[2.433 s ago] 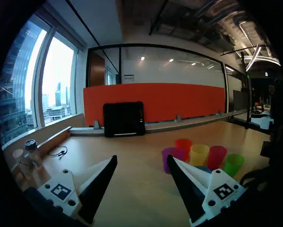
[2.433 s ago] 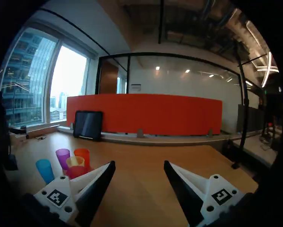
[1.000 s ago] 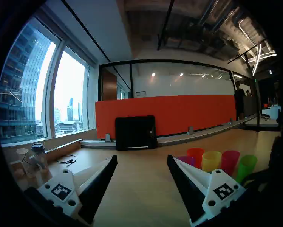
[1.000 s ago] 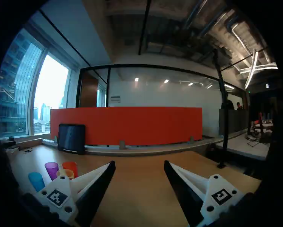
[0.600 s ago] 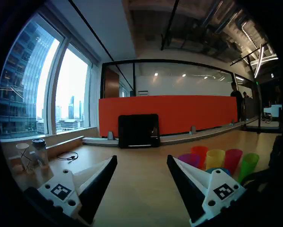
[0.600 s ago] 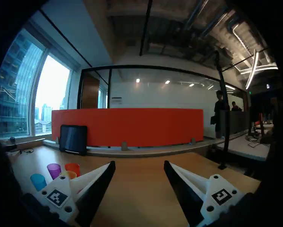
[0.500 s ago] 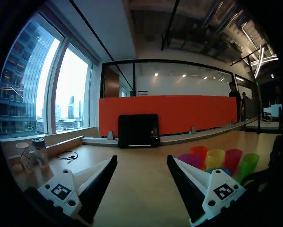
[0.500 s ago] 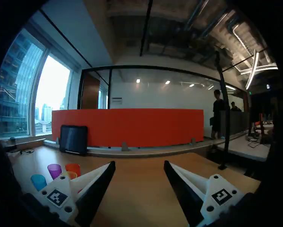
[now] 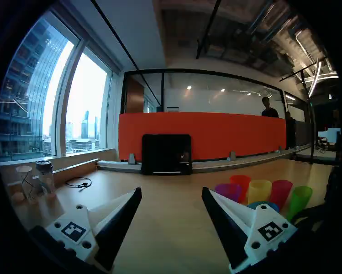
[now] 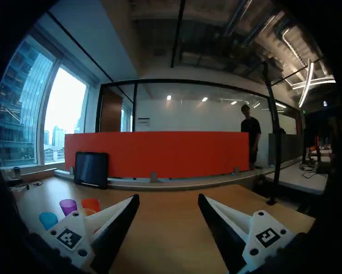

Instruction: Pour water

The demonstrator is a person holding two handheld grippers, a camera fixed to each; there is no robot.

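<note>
My left gripper [image 9: 171, 201] is open above the wooden table [image 9: 171, 223] with nothing between its fingers. To its right stand several coloured plastic cups: purple [image 9: 227, 192], orange [image 9: 240, 182], yellow [image 9: 259, 191], pink [image 9: 281, 192] and green [image 9: 300, 199]. A clear bottle with a dark cap [image 9: 44, 176] stands at the far left by the window ledge. My right gripper [image 10: 167, 203] is also open and empty. Left of it I see a blue cup [image 10: 48, 220], a purple cup [image 10: 68, 206] and an orange cup [image 10: 91, 204].
A black tablet [image 9: 166, 154] leans against the orange divider [image 9: 202, 134] at the table's far edge. A black cable [image 9: 77, 184] lies near the ledge. A small glass [image 9: 23, 180] stands beside the bottle. A person [image 10: 250, 132] stands behind the divider.
Both views have shifted slightly, with the cups sitting a little lower in the right gripper view. The person behind the divider has walked leftwards. Both grippers stay open.
</note>
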